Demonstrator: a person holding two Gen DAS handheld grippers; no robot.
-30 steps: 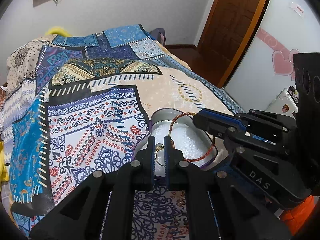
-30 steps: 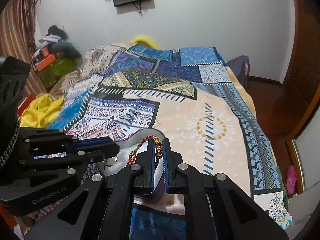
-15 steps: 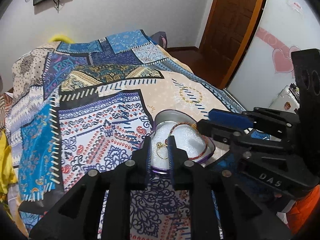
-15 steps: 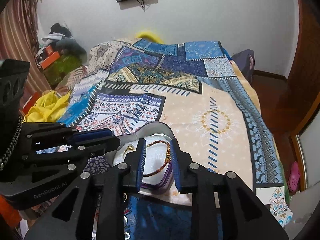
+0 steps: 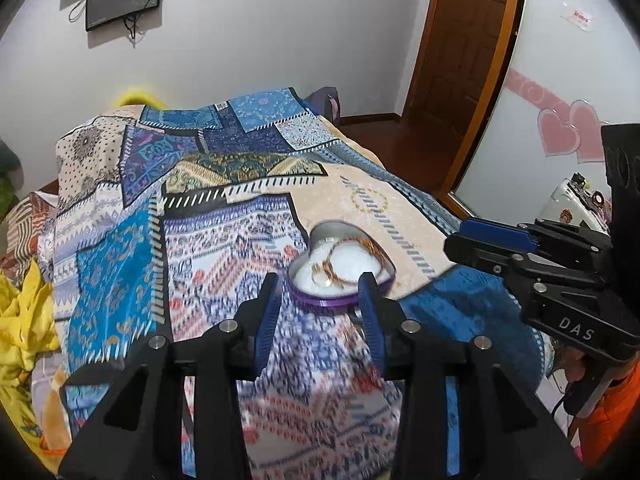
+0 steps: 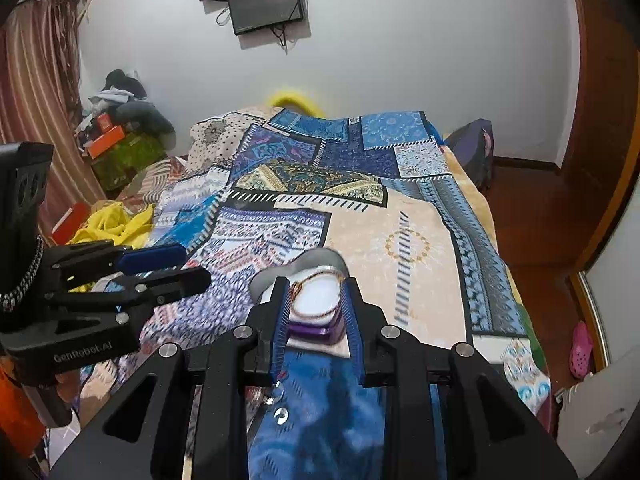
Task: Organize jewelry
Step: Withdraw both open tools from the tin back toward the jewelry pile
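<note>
A purple heart-shaped tin (image 5: 340,276) with a white foam lining sits on the patchwork bedspread; it also shows in the right wrist view (image 6: 316,312). A red-gold bangle (image 5: 360,252) and a small gold ring (image 5: 322,276) lie inside it. My left gripper (image 5: 320,288) is open and empty, just short of the tin. My right gripper (image 6: 314,292) is open and empty, its fingers flanking the tin from above and behind. The right gripper appears at the right of the left wrist view (image 5: 500,240). The left gripper appears at the left of the right wrist view (image 6: 160,264).
Small silver jewelry pieces (image 6: 280,412) lie on the blue cloth near the bed's front edge. Yellow clothes (image 6: 112,228) lie at the bed's left side. A wooden door (image 5: 464,60) and floor are to the right. Clutter (image 6: 120,132) is piled at the far left wall.
Both grippers opened, released the ring and the bangle into the tin, and pulled back and up away from it.
</note>
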